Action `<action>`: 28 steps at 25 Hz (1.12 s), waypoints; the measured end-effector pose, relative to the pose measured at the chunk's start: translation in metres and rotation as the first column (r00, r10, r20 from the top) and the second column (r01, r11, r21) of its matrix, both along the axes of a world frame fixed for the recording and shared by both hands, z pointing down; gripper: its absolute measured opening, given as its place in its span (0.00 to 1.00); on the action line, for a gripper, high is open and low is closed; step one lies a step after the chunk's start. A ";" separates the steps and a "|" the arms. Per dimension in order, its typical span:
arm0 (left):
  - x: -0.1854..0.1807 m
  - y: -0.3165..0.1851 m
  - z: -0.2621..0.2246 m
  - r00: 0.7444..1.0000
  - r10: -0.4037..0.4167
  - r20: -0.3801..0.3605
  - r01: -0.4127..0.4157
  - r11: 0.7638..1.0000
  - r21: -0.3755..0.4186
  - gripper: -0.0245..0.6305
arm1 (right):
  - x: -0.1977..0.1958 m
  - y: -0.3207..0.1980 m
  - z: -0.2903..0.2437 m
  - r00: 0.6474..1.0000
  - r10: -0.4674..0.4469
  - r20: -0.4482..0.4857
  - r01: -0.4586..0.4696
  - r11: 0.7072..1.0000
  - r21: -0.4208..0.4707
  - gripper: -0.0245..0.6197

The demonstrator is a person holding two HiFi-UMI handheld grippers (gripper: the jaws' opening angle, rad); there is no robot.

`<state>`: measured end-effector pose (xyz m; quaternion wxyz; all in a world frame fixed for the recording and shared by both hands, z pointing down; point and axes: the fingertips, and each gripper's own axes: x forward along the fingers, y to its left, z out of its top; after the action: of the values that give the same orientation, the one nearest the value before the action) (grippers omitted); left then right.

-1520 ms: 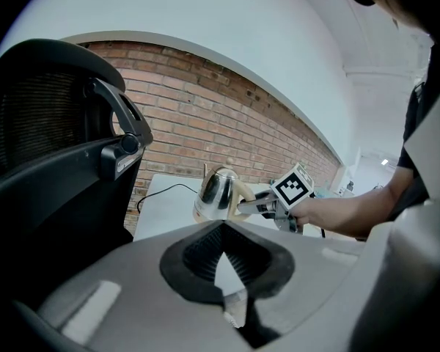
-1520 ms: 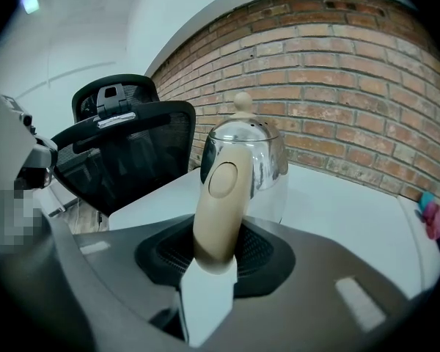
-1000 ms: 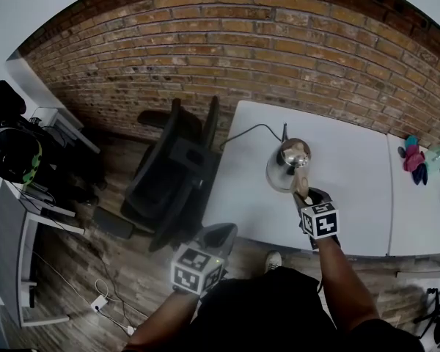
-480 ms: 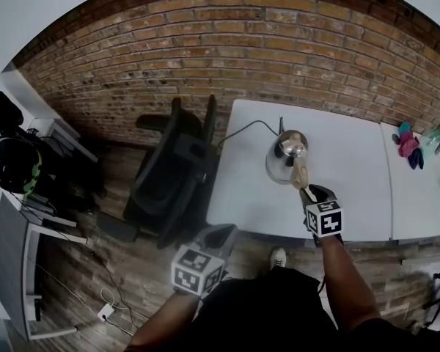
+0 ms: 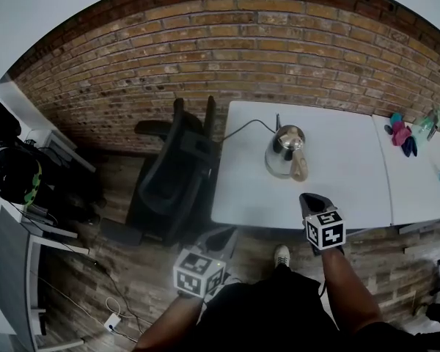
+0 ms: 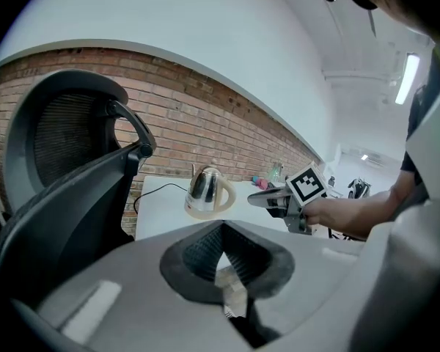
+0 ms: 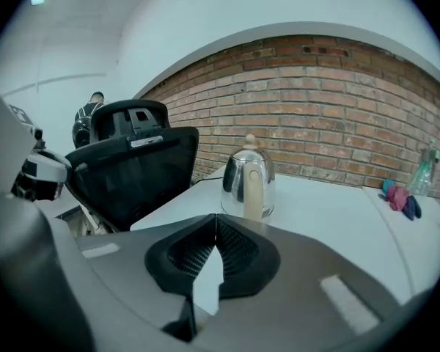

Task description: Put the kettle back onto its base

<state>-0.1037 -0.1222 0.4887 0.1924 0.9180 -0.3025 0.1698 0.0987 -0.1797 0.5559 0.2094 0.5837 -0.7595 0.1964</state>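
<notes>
Room: brick wall (image 5: 242, 50) at the back, dark wooden floor (image 5: 117, 270) below, and a white desk (image 5: 337, 189) standing against the wall.

Kettle: the shiny metal kettle (image 5: 284, 152) stands upright on the desk, toward its back left part. Its pale handle (image 5: 301, 166) is turned to the front edge, toward the person.

Base: the left gripper view shows a pale round base (image 6: 204, 213) under the kettle, and the kettle sits on it.

Cord: a dark cord (image 5: 242, 127) runs from the kettle across the desk to its left edge.

Right gripper: the right gripper (image 5: 313, 200) is held over the front part of the desk. It points at the kettle's handle but is clearly apart from it.

Right fingers: they have just been closing and now meet at the tips. Nothing is between them, and the kettle shows only beyond them.

Left gripper: the left gripper (image 5: 221, 235) hangs off the desk, over the floor, just in front of the desk's front left corner and beside the chair.

Left fingers: they are together at the tips and hold nothing.

Chair: a black office chair (image 5: 172, 178) stands just left of the desk, its back rising at the left of the left gripper view.

Second desk: another white desk (image 5: 418, 189) adjoins on the right, with small pink and blue things (image 5: 402, 134) near its back edge.

Far left: a black helmet (image 5: 13, 174) rests on furniture by the wall.
</notes>
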 end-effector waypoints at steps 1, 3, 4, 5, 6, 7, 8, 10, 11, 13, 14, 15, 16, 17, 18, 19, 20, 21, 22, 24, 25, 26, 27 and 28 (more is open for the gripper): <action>-0.002 0.002 -0.001 1.000 0.005 -0.003 -0.005 1.000 -0.001 0.04 | -0.005 0.006 -0.005 1.000 0.002 0.016 -0.002 1.000 0.010 0.08; -0.007 0.007 -0.002 1.000 0.015 -0.008 -0.015 1.000 0.001 0.04 | -0.019 0.018 -0.016 0.997 -0.002 0.076 0.000 1.000 0.027 0.08; -0.009 0.010 -0.003 1.000 0.021 -0.011 -0.021 1.000 0.002 0.04 | -0.027 0.025 -0.021 0.992 -0.006 0.123 0.002 0.999 0.033 0.08; -0.011 0.014 -0.004 1.000 0.026 -0.015 -0.026 1.000 0.003 0.04 | -0.036 0.033 -0.026 0.985 -0.011 0.174 0.005 0.999 0.037 0.08; -0.013 0.017 -0.005 0.999 0.031 -0.019 -0.031 1.000 0.005 0.04 | -0.045 0.041 -0.030 0.975 -0.020 0.221 0.011 0.999 0.041 0.08; -0.015 0.020 -0.005 0.999 0.036 -0.023 -0.035 0.999 0.007 0.04 | -0.055 0.050 -0.034 0.967 -0.033 0.253 0.022 0.999 0.047 0.08; -0.018 0.024 -0.006 0.999 0.041 -0.028 -0.040 0.999 0.010 0.04 | -0.065 0.059 -0.038 0.963 -0.049 0.264 0.036 0.998 0.055 0.08; -0.022 0.031 -0.008 0.998 0.055 -0.034 -0.054 0.998 0.014 0.04 | -0.083 0.076 -0.043 0.967 -0.083 0.242 0.066 0.995 0.076 0.08; -0.024 0.035 -0.008 0.997 0.064 -0.035 -0.064 0.998 0.016 0.04 | -0.091 0.084 -0.046 0.969 -0.095 0.229 0.077 0.993 0.086 0.08; -0.027 0.043 -0.009 0.996 0.085 -0.035 -0.085 0.996 0.019 0.04 | -0.104 0.101 -0.049 0.970 -0.104 0.218 0.083 0.991 0.102 0.08; -0.028 0.047 -0.008 0.995 0.095 -0.035 -0.095 0.995 0.020 0.04 | -0.110 0.108 -0.049 0.971 -0.104 0.217 0.082 0.991 0.108 0.08; -0.029 0.051 -0.008 0.994 0.105 -0.036 -0.104 0.994 0.020 0.04 | -0.114 0.116 -0.049 0.971 -0.101 0.215 0.078 0.991 0.113 0.08; -0.029 0.056 -0.007 0.993 0.115 -0.036 -0.114 0.993 0.020 0.04 | -0.118 0.123 -0.048 0.972 -0.096 0.215 0.072 0.991 0.116 0.08; -0.029 0.059 -0.005 0.991 0.126 -0.036 -0.125 0.992 0.018 0.04 | -0.121 0.130 -0.047 0.972 -0.087 0.218 0.062 0.991 0.117 0.08; -0.029 0.063 -0.004 0.990 0.137 -0.035 -0.137 0.990 0.017 0.04 | -0.124 0.137 -0.047 0.971 -0.074 0.225 0.049 0.992 0.116 0.08; -0.029 0.067 -0.003 0.988 0.149 -0.034 -0.148 0.989 0.015 0.04 | -0.128 0.144 -0.048 0.970 -0.061 0.237 0.035 0.993 0.114 0.08; -0.028 0.070 -0.003 0.986 0.160 -0.036 -0.160 0.987 0.013 0.04 | -0.132 0.151 -0.050 0.968 -0.051 0.248 0.024 0.993 0.111 0.08; -0.026 0.073 -0.002 0.984 0.172 -0.039 -0.172 0.985 0.012 0.04 | -0.137 0.158 -0.052 0.966 -0.048 0.253 0.020 0.994 0.110 0.08; -0.023 0.075 -0.003 0.982 0.183 -0.043 -0.183 0.983 0.013 0.04 | -0.141 0.165 -0.055 0.967 -0.050 0.250 0.022 0.994 0.111 0.08; -0.016 0.079 -0.004 0.977 0.206 -0.054 -0.205 0.979 0.019 0.04 | -0.144 0.177 -0.060 0.973 -0.054 0.224 0.028 0.993 0.118 0.08; -0.012 0.080 -0.005 0.975 0.216 -0.059 -0.215 0.976 0.022 0.04 | -0.142 0.182 -0.063 0.976 -0.048 0.214 0.022 0.992 0.122 0.08; -0.008 0.082 -0.006 0.972 0.224 -0.065 -0.223 0.975 0.025 0.04 | -0.138 0.186 -0.065 0.977 -0.034 0.212 0.008 0.992 0.125 0.08; -0.004 0.083 -0.008 0.970 0.231 -0.070 -0.229 0.973 0.027 0.04 | -0.132 0.190 -0.066 0.977 -0.018 0.214 -0.009 0.992 0.127 0.08; 0.000 0.086 -0.009 0.969 0.237 -0.075 -0.236 0.971 0.029 0.04 | -0.127 0.193 -0.068 0.976 -0.003 0.217 -0.026 0.991 0.128 0.08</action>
<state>-0.1032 -0.0365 0.4794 0.1733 0.9552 -0.1848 0.1528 -0.0281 0.0133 0.4881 0.0858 0.5757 -0.7856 0.2100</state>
